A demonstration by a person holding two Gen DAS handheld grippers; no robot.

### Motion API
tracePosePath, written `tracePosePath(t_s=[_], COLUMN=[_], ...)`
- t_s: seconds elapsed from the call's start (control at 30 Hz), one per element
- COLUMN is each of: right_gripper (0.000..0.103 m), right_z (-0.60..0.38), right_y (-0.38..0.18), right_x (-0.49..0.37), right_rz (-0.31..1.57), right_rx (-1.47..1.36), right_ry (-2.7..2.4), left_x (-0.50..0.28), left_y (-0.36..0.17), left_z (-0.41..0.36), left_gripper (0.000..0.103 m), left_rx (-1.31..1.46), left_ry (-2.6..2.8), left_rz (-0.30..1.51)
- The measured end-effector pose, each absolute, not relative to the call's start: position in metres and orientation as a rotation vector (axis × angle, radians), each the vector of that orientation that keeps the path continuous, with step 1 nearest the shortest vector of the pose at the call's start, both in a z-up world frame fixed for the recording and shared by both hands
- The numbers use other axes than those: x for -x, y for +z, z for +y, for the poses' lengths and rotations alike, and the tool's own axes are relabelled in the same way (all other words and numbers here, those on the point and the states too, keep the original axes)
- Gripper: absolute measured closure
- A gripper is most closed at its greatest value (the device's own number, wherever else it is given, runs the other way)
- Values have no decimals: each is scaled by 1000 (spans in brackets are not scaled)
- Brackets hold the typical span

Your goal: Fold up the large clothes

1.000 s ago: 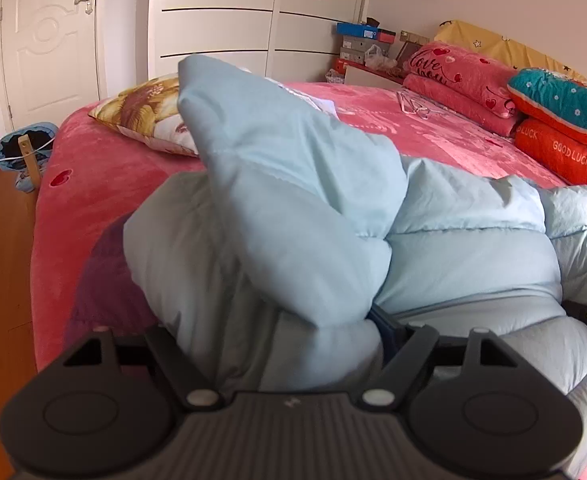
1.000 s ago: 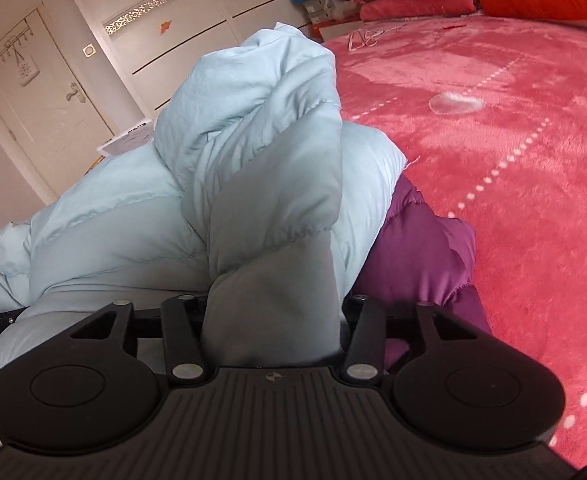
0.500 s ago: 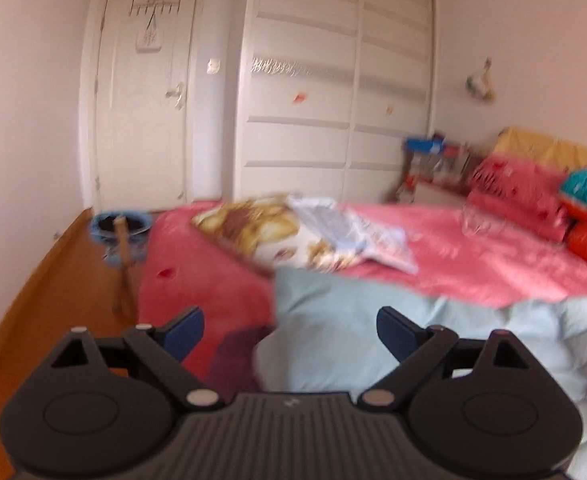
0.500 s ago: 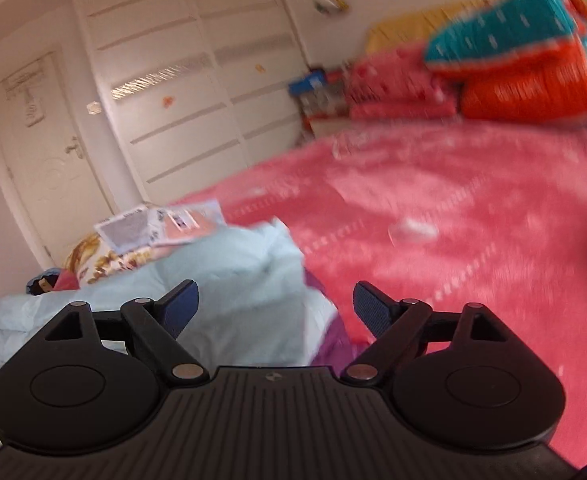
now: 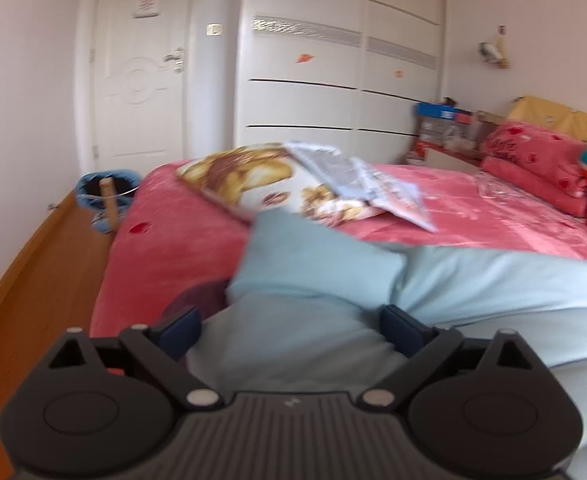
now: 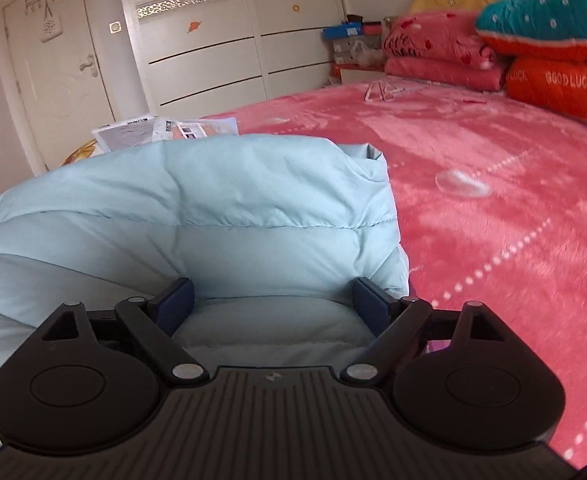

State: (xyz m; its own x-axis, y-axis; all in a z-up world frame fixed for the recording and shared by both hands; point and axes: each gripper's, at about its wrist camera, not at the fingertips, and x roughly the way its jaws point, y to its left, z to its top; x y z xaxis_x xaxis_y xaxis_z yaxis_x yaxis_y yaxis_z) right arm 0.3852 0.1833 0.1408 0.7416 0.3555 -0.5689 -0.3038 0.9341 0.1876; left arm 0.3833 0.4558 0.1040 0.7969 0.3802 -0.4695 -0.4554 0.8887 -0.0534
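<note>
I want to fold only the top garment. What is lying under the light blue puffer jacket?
A purple garment peeks out beneath the light blue puffer jacket at its edge, on the pink bedspread. How far it extends underneath is hidden by the jacket.

A pale blue quilted down jacket (image 6: 197,216) lies on the pink plush bedspread (image 6: 493,208), directly before both grippers. Behind the jacket a printed pillow (image 5: 253,178) rests on the bedspread, with a sheet of printed paper (image 5: 373,184) on it. Folded blankets (image 6: 533,52) are stacked at the bed's far right; a white panelled wardrobe (image 5: 333,80) stands behind the bed.
</note>
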Motion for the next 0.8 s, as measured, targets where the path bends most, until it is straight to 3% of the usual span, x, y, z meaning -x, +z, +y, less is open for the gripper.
tracePosePath(t_s=[0.23, 0.4, 0.63, 0.8], right_gripper=[0, 0, 0, 0], right_z=[179, 173, 112, 79], right_y=[126, 137, 169, 171], right_x=[-372, -362, -282, -208], right_rz=[587, 558, 399, 316], right_rx=[-75, -91, -282, -204], right_ry=[352, 352, 227, 194], left_x=[-392, -385, -299, -230], left_y=[67, 77, 107, 105], left_z=[448, 448, 405, 358], left_gripper=[0, 0, 1, 1], left_rx=[157, 160, 87, 38], left_ry=[473, 472, 476, 456], left_rz=[461, 462, 361, 372])
